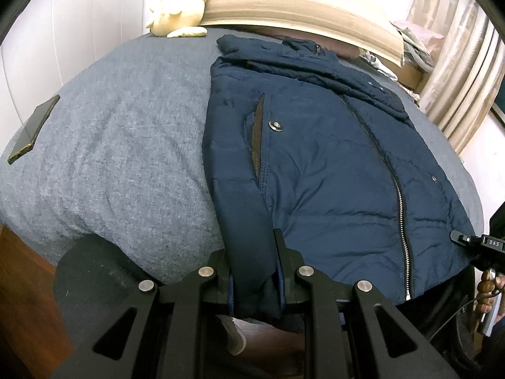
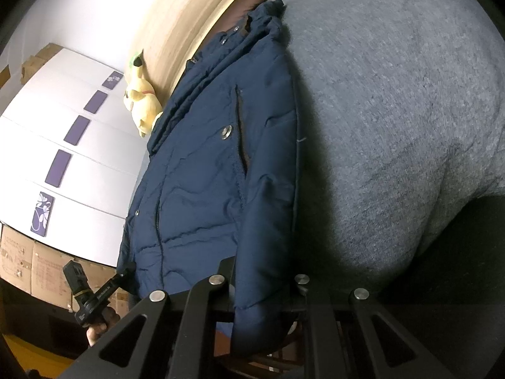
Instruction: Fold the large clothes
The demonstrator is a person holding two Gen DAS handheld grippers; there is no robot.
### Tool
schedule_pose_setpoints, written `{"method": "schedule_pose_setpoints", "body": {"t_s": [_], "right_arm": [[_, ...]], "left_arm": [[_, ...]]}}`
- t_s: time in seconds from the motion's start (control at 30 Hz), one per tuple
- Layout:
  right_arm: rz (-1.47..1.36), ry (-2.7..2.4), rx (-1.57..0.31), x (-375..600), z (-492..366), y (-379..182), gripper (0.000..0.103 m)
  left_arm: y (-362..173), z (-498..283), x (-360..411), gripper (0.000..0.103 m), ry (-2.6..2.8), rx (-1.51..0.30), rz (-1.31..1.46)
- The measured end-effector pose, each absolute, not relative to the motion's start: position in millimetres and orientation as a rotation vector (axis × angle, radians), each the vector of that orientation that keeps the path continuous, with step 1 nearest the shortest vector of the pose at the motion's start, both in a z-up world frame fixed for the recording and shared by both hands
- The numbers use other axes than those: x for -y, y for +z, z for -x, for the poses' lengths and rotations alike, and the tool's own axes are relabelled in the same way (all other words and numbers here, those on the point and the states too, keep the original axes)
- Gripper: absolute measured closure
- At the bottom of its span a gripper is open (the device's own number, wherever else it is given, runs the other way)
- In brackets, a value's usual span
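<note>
A navy padded jacket (image 1: 331, 164) lies front up on the grey bed cover (image 1: 110, 132), zipped, with its collar toward the headboard. My left gripper (image 1: 252, 252) is shut on the jacket's left sleeve (image 1: 243, 221), which runs down along the jacket's side and hangs past the bed's near edge. In the right wrist view the jacket (image 2: 195, 164) appears sideways, and my right gripper (image 2: 262, 281) is shut on the other sleeve (image 2: 268, 221) at its cuff end. Each gripper shows small in the other's view: the right gripper (image 1: 462, 239) and the left gripper (image 2: 123, 272), both at the jacket's hem.
A dark phone (image 1: 33, 128) lies on the bed's left side. A yellow plush toy (image 1: 180, 3) leans on the wooden headboard (image 1: 284, 3). Curtains (image 1: 457, 63) hang at the right. White wardrobe doors (image 2: 79, 164) and cardboard boxes (image 2: 31, 265) stand beyond the bed. Wooden floor (image 1: 19, 284) lies below.
</note>
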State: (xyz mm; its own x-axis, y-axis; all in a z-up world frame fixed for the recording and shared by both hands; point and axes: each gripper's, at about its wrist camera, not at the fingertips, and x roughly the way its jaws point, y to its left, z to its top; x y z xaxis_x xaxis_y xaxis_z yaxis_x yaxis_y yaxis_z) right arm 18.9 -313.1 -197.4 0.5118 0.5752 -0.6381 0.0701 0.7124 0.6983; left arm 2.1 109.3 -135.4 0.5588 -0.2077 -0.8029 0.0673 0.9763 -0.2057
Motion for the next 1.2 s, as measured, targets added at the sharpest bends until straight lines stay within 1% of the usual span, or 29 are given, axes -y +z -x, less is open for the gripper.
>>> {"method": "schedule_pose_setpoints", "body": {"t_s": [0.23, 0.83, 1.2], "right_arm": [[-0.755, 0.360, -0.997, 316.8, -16.7, -195.8, 0.090], [-0.724, 0.435, -0.950, 329.1, -5.7, -171.4, 0.090], [-0.702, 0.440, -0.954, 330.6, -1.0, -167.3, 0.090]], "left_arm": [[-129.5, 1.4, -113.5, 0.083, -0.174, -0.953, 0.167], [-91.1, 20.4, -113.7, 0.083, -0.210, -0.873, 0.145], [-84.2, 23.0, -115.5, 0.083, -0.228, -0.856, 0.143]]}}
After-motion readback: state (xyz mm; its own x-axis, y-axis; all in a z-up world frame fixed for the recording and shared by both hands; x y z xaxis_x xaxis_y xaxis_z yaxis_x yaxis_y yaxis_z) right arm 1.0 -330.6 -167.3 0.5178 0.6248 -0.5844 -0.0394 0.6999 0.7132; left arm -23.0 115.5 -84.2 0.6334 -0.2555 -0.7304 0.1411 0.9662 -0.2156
